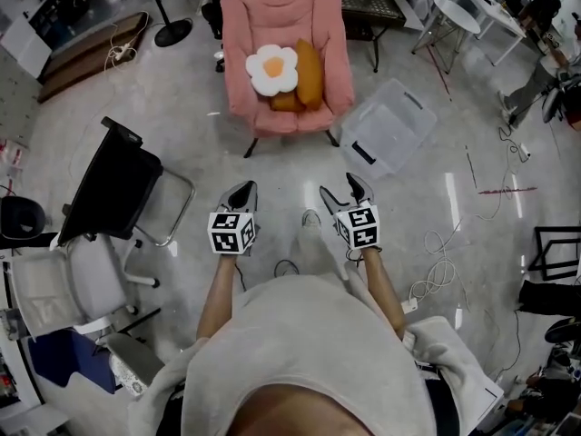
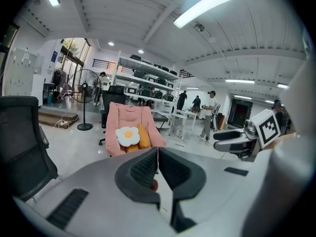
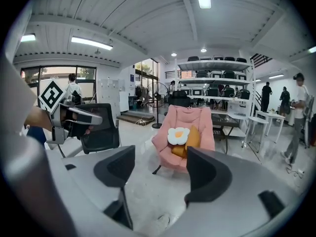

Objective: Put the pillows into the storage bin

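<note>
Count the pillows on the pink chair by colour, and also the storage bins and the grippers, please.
White flower pillow: 1
Orange pillows: 2, one upright, one partly covered
Clear storage bin: 1
Grippers: 2, left gripper and right gripper
Total: 6

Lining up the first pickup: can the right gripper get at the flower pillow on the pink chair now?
Probably yes, once brought closer. The right gripper has open, empty jaws, only floor lies between it and the pink chair, and the flower pillow lies uncovered on top.
</note>
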The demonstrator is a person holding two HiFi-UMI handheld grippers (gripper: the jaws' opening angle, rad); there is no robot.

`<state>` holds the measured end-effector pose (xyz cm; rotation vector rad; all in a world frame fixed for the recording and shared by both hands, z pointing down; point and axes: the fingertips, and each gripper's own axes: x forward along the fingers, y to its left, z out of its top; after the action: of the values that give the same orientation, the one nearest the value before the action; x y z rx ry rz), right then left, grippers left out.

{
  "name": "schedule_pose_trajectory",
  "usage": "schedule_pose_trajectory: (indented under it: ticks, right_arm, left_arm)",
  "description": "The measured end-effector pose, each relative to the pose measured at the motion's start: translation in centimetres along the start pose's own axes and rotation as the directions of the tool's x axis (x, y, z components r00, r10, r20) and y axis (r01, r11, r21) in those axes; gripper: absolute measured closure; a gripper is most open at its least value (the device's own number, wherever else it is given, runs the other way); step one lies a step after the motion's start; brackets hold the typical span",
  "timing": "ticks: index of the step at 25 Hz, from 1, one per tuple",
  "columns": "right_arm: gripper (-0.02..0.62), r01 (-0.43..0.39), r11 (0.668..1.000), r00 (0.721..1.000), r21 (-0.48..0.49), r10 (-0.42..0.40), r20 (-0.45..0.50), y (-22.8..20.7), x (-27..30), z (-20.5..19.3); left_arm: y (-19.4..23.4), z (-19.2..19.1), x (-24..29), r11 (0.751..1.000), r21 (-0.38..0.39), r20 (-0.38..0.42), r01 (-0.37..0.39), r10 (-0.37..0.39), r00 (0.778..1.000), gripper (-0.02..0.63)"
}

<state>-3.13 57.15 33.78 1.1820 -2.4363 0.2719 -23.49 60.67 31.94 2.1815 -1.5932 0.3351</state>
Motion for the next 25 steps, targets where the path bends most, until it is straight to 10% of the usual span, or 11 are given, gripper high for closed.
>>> schedule_pose_trajectory:
  ticks: [25]
  right_arm:
    - [0.284,-0.063,0.997,0.998,0.047,0.064,-0.002,-21.0,20.0,8.2]
  left_arm:
    - [3.8,14.5,26.1,0.999,0.010,-0.027,-0.045,0.045,0.999,0.594]
